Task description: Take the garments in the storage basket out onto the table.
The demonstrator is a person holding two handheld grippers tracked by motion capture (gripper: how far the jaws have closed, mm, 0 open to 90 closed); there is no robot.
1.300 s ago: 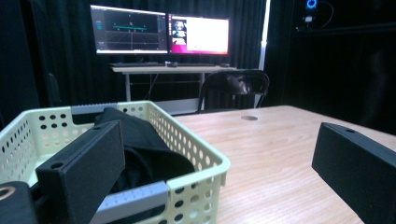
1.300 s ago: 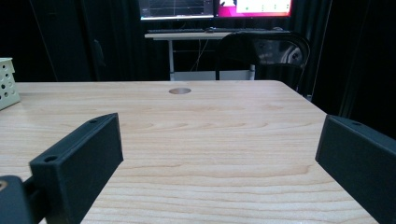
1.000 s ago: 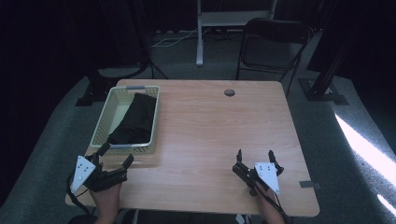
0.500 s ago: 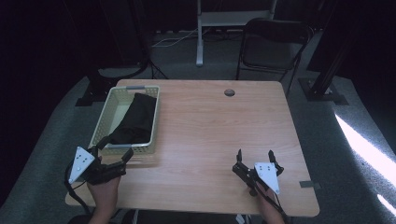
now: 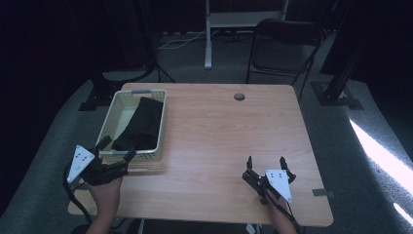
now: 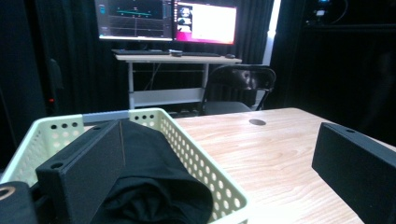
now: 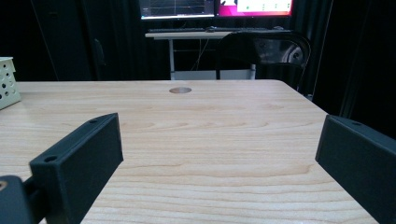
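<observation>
Crumpled black cloth (image 5: 141, 122) fills the perforated cream basket (image 5: 111, 120).

Cream perforated basket (image 5: 109, 129), seemingly black cloth (image 5: 141, 124)

right tool (image 7: 219, 158): jaws wide apart, low over bare table (image 7: 210, 121) | basket (image 7: 8, 81) corner far left
</observation>
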